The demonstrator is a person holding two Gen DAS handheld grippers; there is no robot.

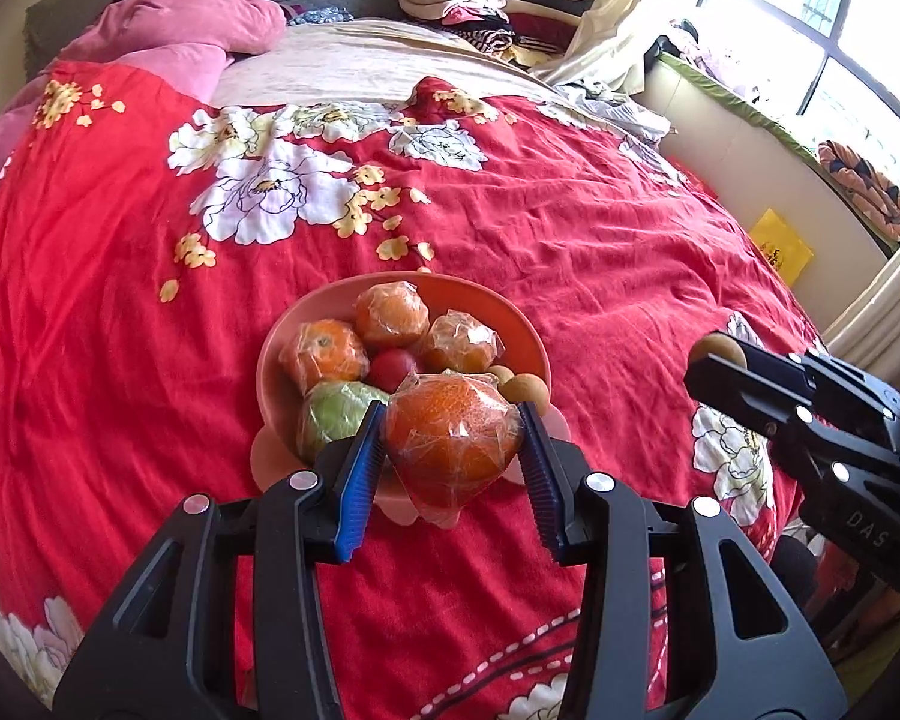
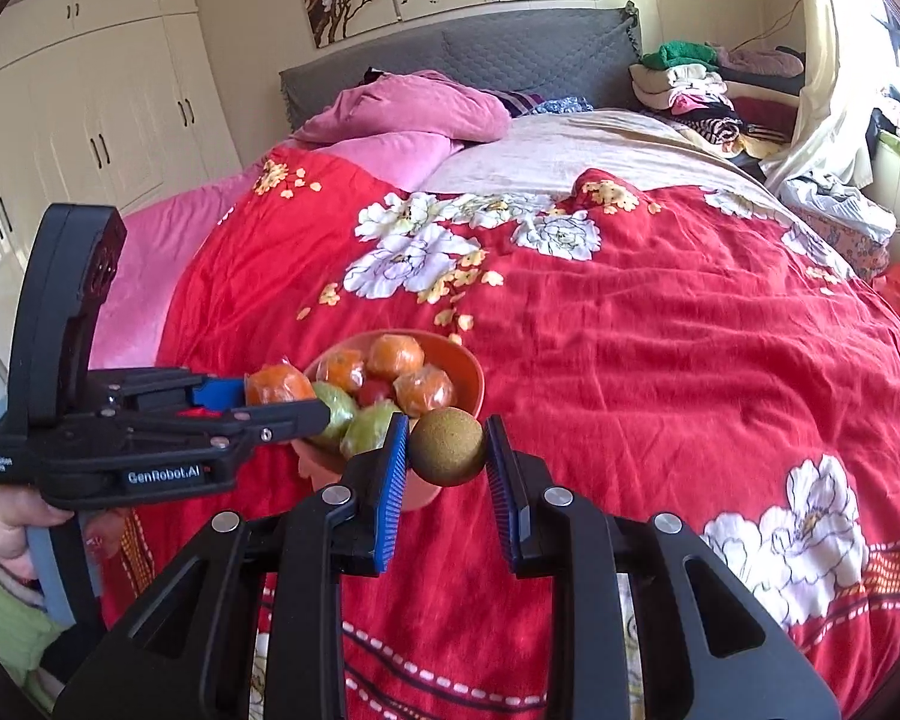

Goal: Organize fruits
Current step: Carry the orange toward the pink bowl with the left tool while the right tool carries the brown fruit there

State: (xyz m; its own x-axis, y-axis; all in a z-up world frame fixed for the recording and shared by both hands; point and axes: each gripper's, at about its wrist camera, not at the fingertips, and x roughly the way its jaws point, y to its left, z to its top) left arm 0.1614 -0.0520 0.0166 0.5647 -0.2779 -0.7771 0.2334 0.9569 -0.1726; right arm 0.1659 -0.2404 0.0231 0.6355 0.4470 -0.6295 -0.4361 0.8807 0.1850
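An orange wrapped in clear film (image 1: 453, 441) is clamped between the blue ribbed pads of the left tongs (image 1: 450, 450), held above the near rim of the pink bowl (image 1: 276, 354) that sits on the red flowered bedcover (image 1: 570, 240); its wrap hangs below the fruit, and the bowl's near edge is hidden behind both. In the left wrist view three more wrapped oranges (image 1: 390, 312) are seen at about 12 o'clock in the bowl, a small red fruit (image 1: 393, 369) lies at the centre, and a green fruit in film (image 1: 333, 417) at about 7 o'clock is partly covered by the left pad. Two small brown round fruits (image 1: 525, 390) sit at the bowl's 4 o'clock rim — half hidden by the held orange. The right tongs (image 2: 448, 450) are closed on a rough brown round fruit (image 2: 448, 447), gripped at its two sides and held in front of the bowl's 5 o'clock edge; what kind of fruit it is cannot be made out. From the left wrist view the right tongs are seen only from the side at 3 o'clock, with the brown fruit peeping past their tip. In the right wrist view the left tool is seen side-on at 9 o'clock, its handle gripped by a hand (image 2: 12, 525) cut off by the frame — a green sleeve (image 2: 0, 618) shows below. The bowl's base is hidden in both views, so how it stands on the bedcover cannot be judged.
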